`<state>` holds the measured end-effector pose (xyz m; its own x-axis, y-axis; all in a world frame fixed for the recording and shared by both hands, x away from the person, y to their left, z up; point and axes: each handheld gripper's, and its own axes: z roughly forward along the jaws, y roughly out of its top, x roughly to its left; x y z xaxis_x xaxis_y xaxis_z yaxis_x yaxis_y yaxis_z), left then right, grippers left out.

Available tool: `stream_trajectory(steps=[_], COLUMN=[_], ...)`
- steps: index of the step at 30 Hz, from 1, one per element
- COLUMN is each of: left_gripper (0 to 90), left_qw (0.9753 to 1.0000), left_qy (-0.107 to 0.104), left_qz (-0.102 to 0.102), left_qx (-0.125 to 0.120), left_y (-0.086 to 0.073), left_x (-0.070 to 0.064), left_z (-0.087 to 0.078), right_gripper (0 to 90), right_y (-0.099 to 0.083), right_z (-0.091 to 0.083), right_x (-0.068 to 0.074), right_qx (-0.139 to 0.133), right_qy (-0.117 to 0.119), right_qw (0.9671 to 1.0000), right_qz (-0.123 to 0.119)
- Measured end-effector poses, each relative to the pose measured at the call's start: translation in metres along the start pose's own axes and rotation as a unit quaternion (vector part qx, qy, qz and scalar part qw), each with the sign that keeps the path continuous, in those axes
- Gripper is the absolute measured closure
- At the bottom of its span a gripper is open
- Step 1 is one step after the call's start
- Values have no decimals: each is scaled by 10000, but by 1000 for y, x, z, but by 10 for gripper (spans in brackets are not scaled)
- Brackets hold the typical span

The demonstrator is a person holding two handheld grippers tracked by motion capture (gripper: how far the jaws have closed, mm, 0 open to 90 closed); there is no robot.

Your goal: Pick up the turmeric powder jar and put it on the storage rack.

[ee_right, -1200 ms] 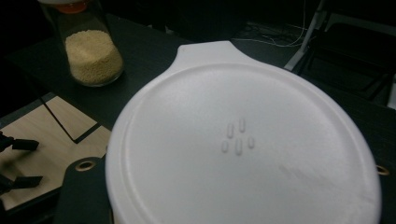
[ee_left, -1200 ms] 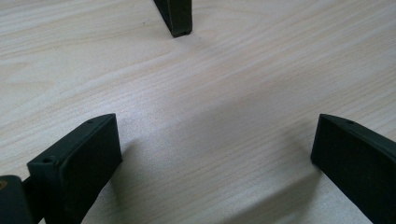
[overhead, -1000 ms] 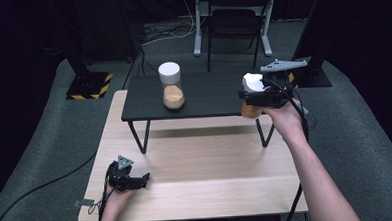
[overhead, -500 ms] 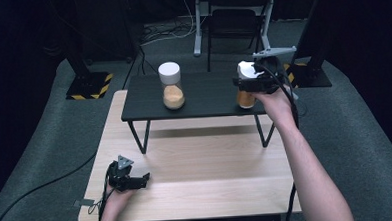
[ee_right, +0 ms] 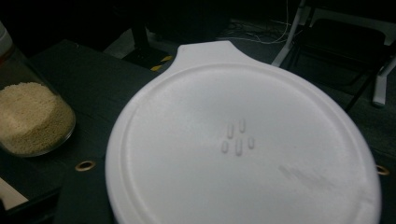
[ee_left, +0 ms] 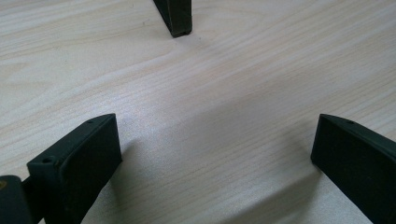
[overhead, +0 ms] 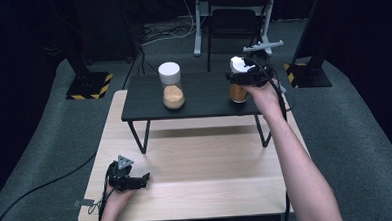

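Note:
A small black table point(overhead: 203, 97) stands on the wooden table point(overhead: 206, 170). On its left half is a glass jar point(overhead: 172, 91) with a white lid, holding pale grain. My right gripper point(overhead: 242, 77) is shut on a second white-lidded jar point(overhead: 238, 92) with orange contents, at the black table's right end. In the right gripper view that jar's white lid point(ee_right: 238, 144) is very close, with the grain jar point(ee_right: 30, 119) beyond on the left. My left gripper point(overhead: 146, 178) rests on the wooden table near its front left, and its jaws point(ee_left: 215, 154) stand open over bare wood point(ee_left: 210, 84).
A leg of the black table point(ee_left: 175, 16) stands just ahead of the left gripper. Behind the tables are a dark chair point(overhead: 235, 18), a stand base with yellow-black stripes point(overhead: 88, 85) and cables on the grey carpet.
My right gripper has carried the orange-filled jar from beyond the black table's right edge leftward and farther back onto its right end. The left gripper has stayed put.

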<state>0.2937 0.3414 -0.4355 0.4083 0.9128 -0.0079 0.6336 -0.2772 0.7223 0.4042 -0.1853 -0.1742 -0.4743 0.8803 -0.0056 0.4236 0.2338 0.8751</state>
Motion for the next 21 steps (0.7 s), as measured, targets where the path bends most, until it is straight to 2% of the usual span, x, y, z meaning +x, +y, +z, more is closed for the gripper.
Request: stream_trajectory(steps=[11,21], left_gripper=[11,10], left_qw=[10000,10000], left_qy=[1,-2], left_qz=[1,9], left_qx=[1,1], left_y=[0,0], left_x=[0,0], left_z=[0,0], right_gripper=[297,294], right_y=[4,6], right_z=[16,19], right_x=[3,2], right_qx=[140,176], right_qy=[43,77], right_qw=[9999,9998], right_qz=[-16,-14])
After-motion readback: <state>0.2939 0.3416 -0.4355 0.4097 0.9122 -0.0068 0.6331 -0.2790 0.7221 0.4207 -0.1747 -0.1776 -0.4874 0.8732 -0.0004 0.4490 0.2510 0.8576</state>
